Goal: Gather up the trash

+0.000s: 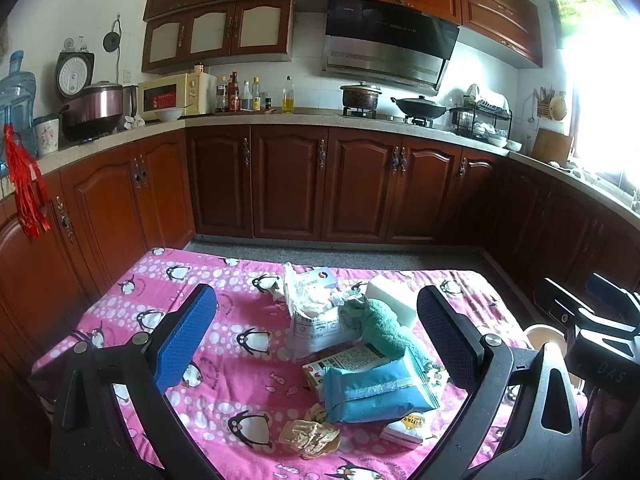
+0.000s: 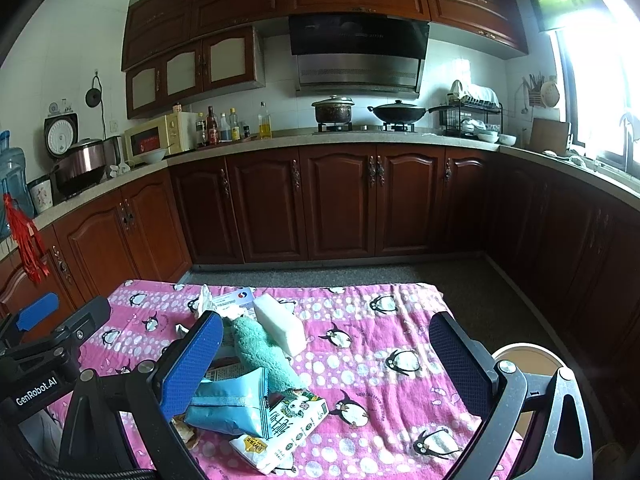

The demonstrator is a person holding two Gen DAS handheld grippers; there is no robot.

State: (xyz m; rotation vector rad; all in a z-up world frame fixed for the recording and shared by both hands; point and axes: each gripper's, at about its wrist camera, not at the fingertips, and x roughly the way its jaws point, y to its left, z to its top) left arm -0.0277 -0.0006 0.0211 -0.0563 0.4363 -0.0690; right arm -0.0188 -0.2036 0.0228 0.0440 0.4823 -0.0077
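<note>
A heap of trash lies on the pink penguin tablecloth (image 1: 224, 392): a blue snack bag (image 1: 376, 390), crumpled brown paper (image 1: 308, 436), a printed carton (image 1: 344, 360), a small yellow-and-white packet (image 1: 404, 428), a torn white wrapper (image 1: 316, 308), a green fuzzy cloth (image 1: 384, 328) and a white block (image 1: 390, 296). My left gripper (image 1: 316, 336) hovers open over the heap, holding nothing. My right gripper (image 2: 326, 360) is open too. Its left finger sits beside the blue snack bag (image 2: 228, 404) and the green cloth (image 2: 264, 352). The carton (image 2: 296, 416) lies between its fingers.
A round beige bin (image 2: 528, 356) stands off the table's right edge. Brown kitchen cabinets (image 1: 320, 184) and a countertop with pots and bottles run along the far side and both walls. A strip of grey floor (image 2: 400, 272) separates the table from them.
</note>
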